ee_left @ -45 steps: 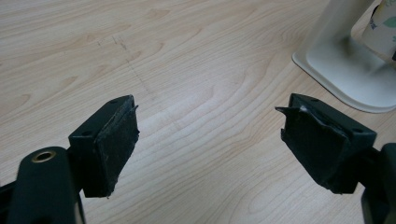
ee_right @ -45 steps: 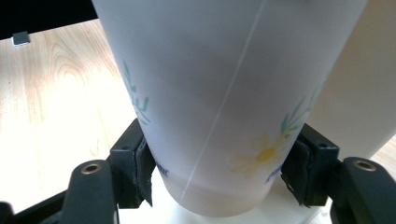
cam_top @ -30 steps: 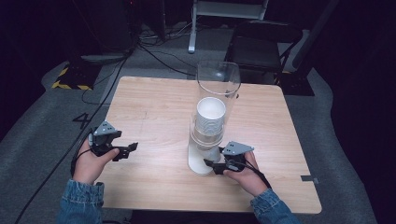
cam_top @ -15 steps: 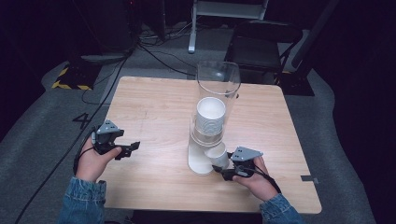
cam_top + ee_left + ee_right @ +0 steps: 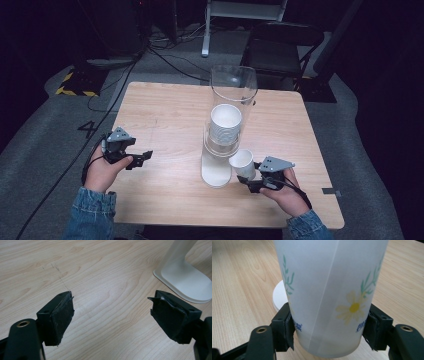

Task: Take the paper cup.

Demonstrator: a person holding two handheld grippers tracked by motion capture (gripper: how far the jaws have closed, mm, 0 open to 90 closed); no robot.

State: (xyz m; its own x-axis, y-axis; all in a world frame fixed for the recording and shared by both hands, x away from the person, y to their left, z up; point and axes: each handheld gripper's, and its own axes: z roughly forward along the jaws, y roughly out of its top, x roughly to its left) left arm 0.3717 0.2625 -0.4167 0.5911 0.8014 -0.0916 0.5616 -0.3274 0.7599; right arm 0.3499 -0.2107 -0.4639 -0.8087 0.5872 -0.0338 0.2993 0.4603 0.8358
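1. The right gripper (image 5: 250, 181) sits near the table's front edge, held low by the right hand (image 5: 282, 192), whose denim-cuffed forearm comes in from the bottom; its jaws point left toward the dispenser.
2. In the right gripper view the gripper (image 5: 329, 333) is clamped on a paper cup (image 5: 329, 290), one black pad pressed against each side of the cup's lower wall.
3. The paper cup (image 5: 242, 162) is tilted, its open mouth facing up and away from the person, its long axis leaning off vertical; it is just beside the dispenser's base.
4. The cup's wall is white with a printed daisy, green sprigs and small blue lettering.
5. The left gripper (image 5: 145, 157) is held by the left hand (image 5: 102, 170) at the table's left front, well apart from the dispenser, jaws pointing right.
6. In the left gripper view the gripper (image 5: 112, 315) is spread wide with nothing between its pads, over the bare wooden table (image 5: 100, 277).
7. The cup dispenser (image 5: 222, 145) stands upright at mid-table on a white base (image 5: 185, 282); its clear tube (image 5: 233, 87) holds a nested stack of white paper cups (image 5: 225, 122), mouths up.
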